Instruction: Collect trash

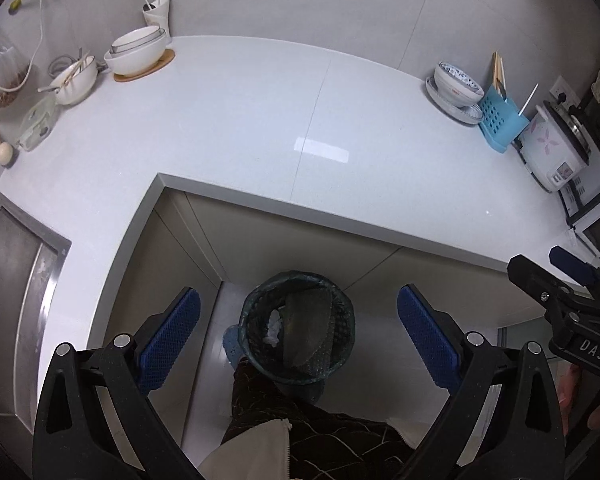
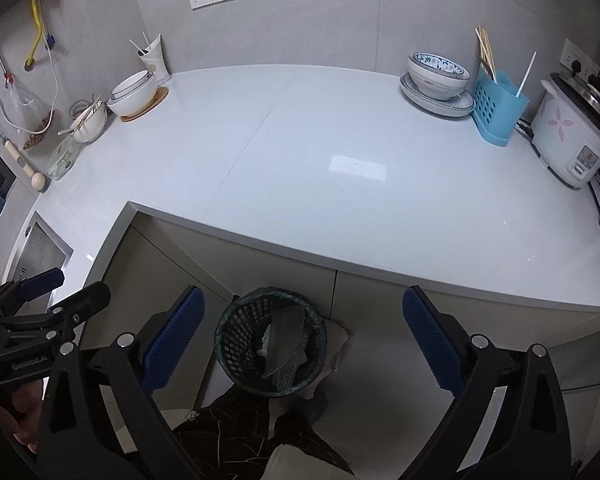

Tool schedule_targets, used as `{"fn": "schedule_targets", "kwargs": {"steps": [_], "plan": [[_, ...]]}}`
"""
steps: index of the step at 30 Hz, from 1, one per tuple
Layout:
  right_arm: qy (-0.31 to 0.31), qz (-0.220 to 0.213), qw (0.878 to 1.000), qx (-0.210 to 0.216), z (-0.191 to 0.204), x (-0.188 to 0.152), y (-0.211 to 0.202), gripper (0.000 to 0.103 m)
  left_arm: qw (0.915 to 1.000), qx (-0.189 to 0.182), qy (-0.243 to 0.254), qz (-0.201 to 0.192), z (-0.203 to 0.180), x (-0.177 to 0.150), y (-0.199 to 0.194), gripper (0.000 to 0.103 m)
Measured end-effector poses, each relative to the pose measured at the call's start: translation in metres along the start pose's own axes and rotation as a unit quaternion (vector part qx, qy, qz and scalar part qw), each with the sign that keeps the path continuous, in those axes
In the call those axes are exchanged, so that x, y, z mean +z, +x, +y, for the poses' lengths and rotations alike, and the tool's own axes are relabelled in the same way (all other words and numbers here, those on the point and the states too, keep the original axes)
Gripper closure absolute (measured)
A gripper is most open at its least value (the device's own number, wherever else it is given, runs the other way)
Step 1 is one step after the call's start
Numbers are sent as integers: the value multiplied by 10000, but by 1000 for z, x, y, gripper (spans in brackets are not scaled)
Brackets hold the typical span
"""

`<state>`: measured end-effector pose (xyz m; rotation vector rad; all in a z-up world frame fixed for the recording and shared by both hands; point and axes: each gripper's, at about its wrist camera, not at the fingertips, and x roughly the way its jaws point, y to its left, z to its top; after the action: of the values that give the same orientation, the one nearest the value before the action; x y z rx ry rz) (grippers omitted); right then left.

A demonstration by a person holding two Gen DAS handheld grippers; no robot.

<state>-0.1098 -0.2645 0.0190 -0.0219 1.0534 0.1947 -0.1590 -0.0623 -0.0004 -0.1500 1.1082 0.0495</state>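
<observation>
Grey kitchen tiles back a pale L-shaped countertop [image 2: 339, 168]. Both my tongs hang over the floor: left gripper [image 1: 298, 334] spread wide, holding nothing; right gripper [image 2: 301, 336] the same. Between the pads, on the floor by the cabinets, stands the black mesh trash bin [image 1: 298, 328], holding a grey flat piece and white crumpled paper [image 1: 275, 326]. Far right sit a blue utensil caddy [image 2: 497, 108] and rice cooker [image 2: 571, 136].

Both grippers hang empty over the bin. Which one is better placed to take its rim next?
Left, by a little. The left gripper is open with the trash bin centred between its fingers; the right gripper, also open, sees the bin nearer its left finger. Close call.
</observation>
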Motion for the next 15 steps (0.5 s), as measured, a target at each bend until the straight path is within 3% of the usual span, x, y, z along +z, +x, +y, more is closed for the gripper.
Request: {"fn": "schedule_targets", "kwargs": {"steps": [15], "plan": [[31,48,10000,-43,0,-3,-5,8,9999,97,-10,96,0,-2,-1,6]]}}
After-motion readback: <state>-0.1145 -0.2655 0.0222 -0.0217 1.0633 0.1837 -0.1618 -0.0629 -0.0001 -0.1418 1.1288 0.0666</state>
